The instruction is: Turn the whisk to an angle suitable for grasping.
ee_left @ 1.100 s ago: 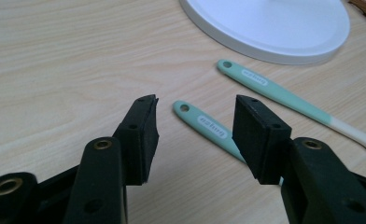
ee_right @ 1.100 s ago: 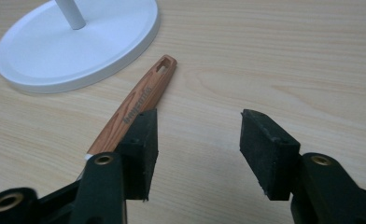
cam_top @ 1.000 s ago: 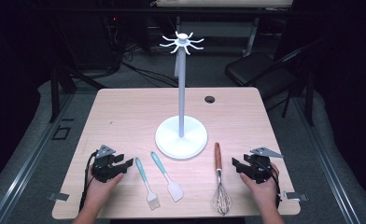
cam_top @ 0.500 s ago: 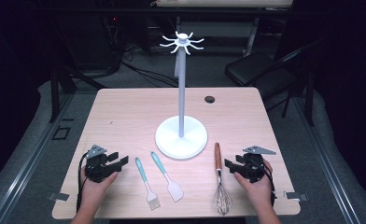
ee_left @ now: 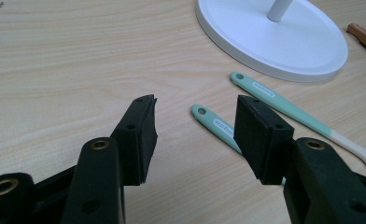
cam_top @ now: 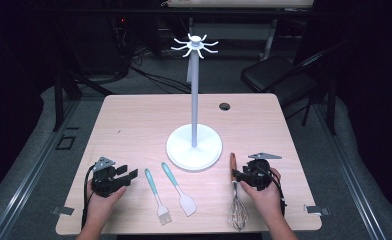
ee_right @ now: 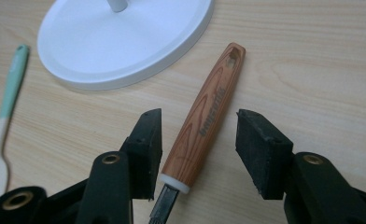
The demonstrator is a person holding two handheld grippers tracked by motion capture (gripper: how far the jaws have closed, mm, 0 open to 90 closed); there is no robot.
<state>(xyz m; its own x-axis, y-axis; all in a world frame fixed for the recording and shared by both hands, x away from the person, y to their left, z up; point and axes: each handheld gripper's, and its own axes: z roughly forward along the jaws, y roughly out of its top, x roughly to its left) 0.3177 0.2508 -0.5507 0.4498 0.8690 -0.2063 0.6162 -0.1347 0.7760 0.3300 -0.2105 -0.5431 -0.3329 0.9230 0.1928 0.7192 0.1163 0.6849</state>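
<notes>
Jaws of the right gripper (ee_right: 197, 140) stand released, one on each side of the whisk (ee_right: 204, 123), whose wooden handle lies flat on the bench (ee_right: 321, 60) between them; the left pad sits close to the wood, the right pad apart from it. From above, the whisk's wire head points toward the person and the handle tip ends near the white stand base (cam_top: 194, 146). Jaws of the left gripper (ee_left: 195, 135) are released too, with bare bench between them; the teal handle of the pastry brush (ee_left: 214, 125) lies just past the right pad, and the teal spatula (ee_left: 284, 109) lies beyond it, both loose on the bench near the base rim. The stand's pole rises from that base, its hooks bare.
</notes>
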